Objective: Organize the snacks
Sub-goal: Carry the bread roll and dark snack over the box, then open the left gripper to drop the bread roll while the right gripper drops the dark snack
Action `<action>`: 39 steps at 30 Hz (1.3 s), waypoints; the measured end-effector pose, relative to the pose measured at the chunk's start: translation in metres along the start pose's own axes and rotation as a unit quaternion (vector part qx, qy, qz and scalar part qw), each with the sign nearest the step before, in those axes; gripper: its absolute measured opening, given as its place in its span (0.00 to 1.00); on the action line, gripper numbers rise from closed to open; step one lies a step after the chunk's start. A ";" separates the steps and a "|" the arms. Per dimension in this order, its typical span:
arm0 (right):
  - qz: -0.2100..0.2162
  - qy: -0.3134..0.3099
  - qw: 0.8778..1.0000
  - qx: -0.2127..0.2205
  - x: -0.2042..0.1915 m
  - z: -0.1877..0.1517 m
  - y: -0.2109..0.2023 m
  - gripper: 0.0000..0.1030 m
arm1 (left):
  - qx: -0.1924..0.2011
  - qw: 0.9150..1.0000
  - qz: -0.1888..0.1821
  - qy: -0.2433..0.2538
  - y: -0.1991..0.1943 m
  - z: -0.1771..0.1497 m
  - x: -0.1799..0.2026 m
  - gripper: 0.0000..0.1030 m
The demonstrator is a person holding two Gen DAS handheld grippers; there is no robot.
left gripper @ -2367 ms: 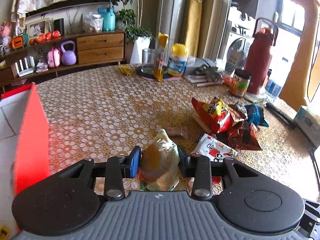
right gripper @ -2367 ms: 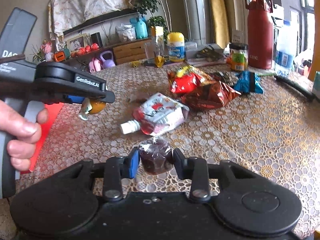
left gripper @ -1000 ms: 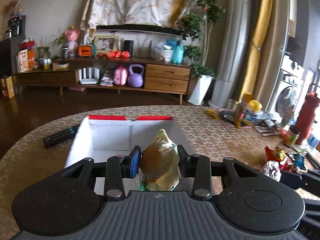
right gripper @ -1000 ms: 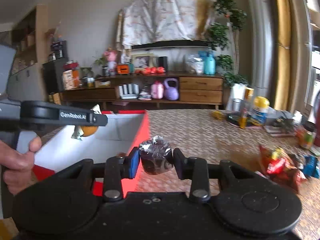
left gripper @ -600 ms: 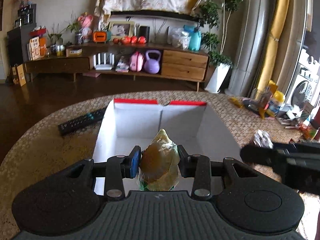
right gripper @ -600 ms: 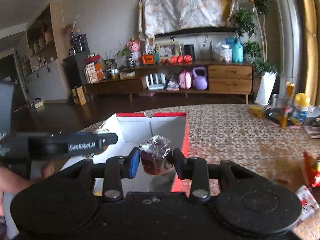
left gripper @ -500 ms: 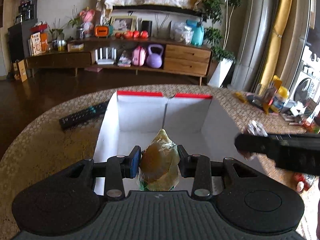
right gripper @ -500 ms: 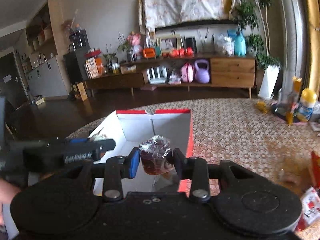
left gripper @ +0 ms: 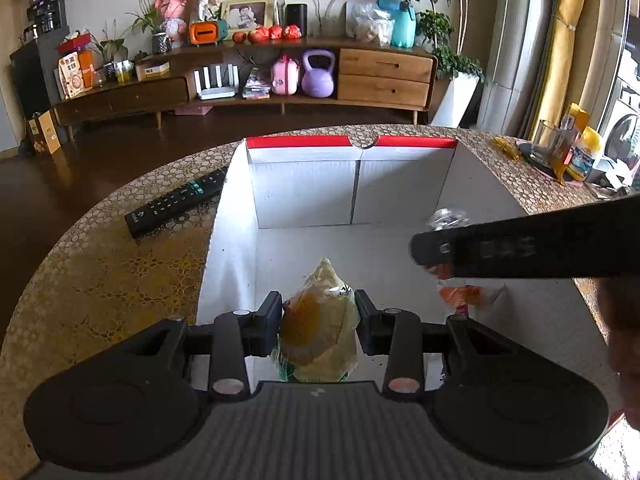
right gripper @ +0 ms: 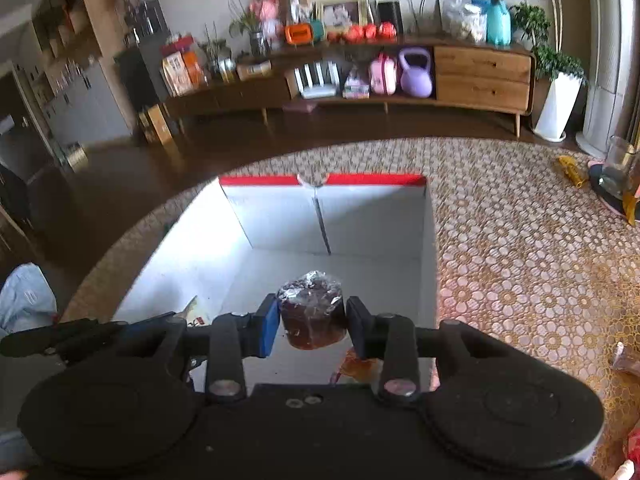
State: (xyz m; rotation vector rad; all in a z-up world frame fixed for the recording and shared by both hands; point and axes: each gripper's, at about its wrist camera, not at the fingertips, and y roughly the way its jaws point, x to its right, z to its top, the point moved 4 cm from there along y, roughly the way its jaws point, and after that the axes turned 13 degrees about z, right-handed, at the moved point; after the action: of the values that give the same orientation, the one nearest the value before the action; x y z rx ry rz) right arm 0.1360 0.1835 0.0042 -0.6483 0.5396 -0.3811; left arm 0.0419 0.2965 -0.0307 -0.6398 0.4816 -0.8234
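Left wrist view: my left gripper [left gripper: 316, 316] points down into the open white box [left gripper: 304, 192] with the red rim, its jaws closed to a narrow gap on a yellowish wrapped snack [left gripper: 318, 332] — the pads press it from both sides, and the packet's pointed top stands up between them. The snack hangs above the box floor, near the left wall. An orange packet [left gripper: 460, 294] lies on the box floor to the right. Across the right of this view runs the dark side of my right gripper [left gripper: 440, 240], with a bit of crinkled clear wrap showing above its tip.

Right wrist view: my right gripper [right gripper: 312, 320] also points down into the box [right gripper: 372, 216], jaws closed to a narrow gap on a dark brown snack in clear wrap [right gripper: 312, 316]; both pads touch its sides. It hangs over the box interior, nearer the right wall. Below it, part of the orange packet [right gripper: 358, 366] shows on the floor of the box. At lower left the left gripper [right gripper: 168, 322] reaches in, with a corner of its snack's wrapper just visible.

Setting: the box stands on a desk [left gripper: 112, 264] covered by a gold patterned cloth. A black remote control [left gripper: 176, 202] lies on the desk just beside the box's left wall. A bottle with a yellow cap [left gripper: 582, 154] and a glass [left gripper: 546, 140] stand at the far right of the desk — well apart from the box.
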 end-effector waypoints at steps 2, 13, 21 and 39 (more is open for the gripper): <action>-0.005 -0.002 1.000 -0.015 -0.002 0.000 0.009 0.33 | 0.001 1.000 0.000 0.002 0.001 0.002 0.001 0.36; -0.017 -0.021 0.999 -0.042 -0.010 0.000 0.031 0.34 | -0.005 0.999 0.022 0.034 0.006 0.004 0.006 0.36; -0.019 -0.033 0.998 -0.052 -0.014 -0.001 0.039 0.34 | -0.003 0.999 0.026 0.037 0.006 0.003 0.008 0.36; -0.025 -0.042 0.997 -0.060 -0.012 0.000 0.042 0.42 | 0.001 0.999 0.026 0.025 0.001 0.005 0.006 0.63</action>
State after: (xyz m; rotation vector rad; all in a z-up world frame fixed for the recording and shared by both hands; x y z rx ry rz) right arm 0.1337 0.2207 -0.0193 -0.7921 0.4700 -0.3692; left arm 0.0489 0.2939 -0.0293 -0.6043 0.5400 -0.7919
